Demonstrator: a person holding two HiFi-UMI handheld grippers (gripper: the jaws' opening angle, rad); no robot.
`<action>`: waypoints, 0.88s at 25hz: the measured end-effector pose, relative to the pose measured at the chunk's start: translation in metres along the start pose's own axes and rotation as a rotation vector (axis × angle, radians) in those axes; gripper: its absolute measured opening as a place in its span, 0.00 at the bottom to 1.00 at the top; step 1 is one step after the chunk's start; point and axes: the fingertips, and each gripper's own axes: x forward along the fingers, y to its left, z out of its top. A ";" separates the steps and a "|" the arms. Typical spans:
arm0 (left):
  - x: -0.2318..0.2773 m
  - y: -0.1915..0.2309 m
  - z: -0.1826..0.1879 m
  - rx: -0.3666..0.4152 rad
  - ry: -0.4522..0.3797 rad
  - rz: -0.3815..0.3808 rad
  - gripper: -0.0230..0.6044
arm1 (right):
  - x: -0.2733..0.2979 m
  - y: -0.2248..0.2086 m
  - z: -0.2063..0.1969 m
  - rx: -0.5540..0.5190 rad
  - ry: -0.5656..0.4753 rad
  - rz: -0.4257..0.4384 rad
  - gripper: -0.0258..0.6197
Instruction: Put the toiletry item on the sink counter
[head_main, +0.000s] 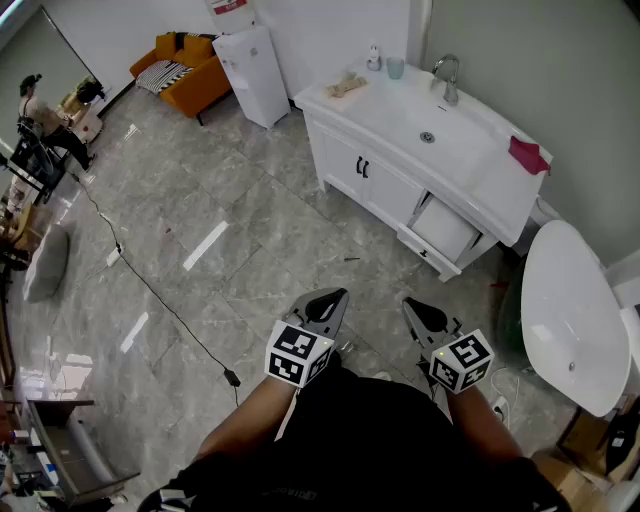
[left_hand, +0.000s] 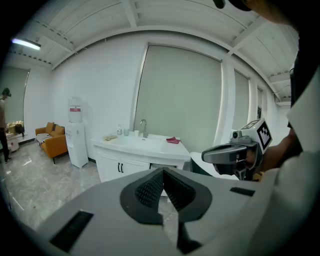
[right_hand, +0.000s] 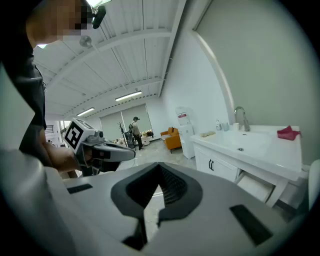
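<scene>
Sink counter (head_main: 488, 175) bears bottle (head_main: 373, 57), well apart from fingers (head_main: 328, 305).

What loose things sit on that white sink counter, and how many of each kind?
small bottle: 1
cup: 1
red cloth: 1
beige item, too small to identify: 1
Total: 4

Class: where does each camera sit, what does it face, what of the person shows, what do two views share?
Head view: on the head, steeply down at sink counter; forearms, left hand-held gripper, right hand-held gripper.
Left gripper view: on that gripper, toward the counter; own shut jaws.
Right gripper view: on that gripper, toward the counter; shut jaws.
Shared: red cloth.
</scene>
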 end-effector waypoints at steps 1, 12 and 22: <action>0.001 0.001 0.000 0.000 0.001 -0.001 0.04 | 0.001 -0.001 0.000 0.002 0.000 -0.001 0.04; 0.006 0.013 0.010 0.018 0.002 -0.020 0.04 | 0.017 -0.002 0.004 0.009 0.009 0.000 0.04; 0.013 0.047 0.017 0.009 0.015 -0.024 0.04 | 0.055 0.009 0.024 0.001 -0.017 0.051 0.05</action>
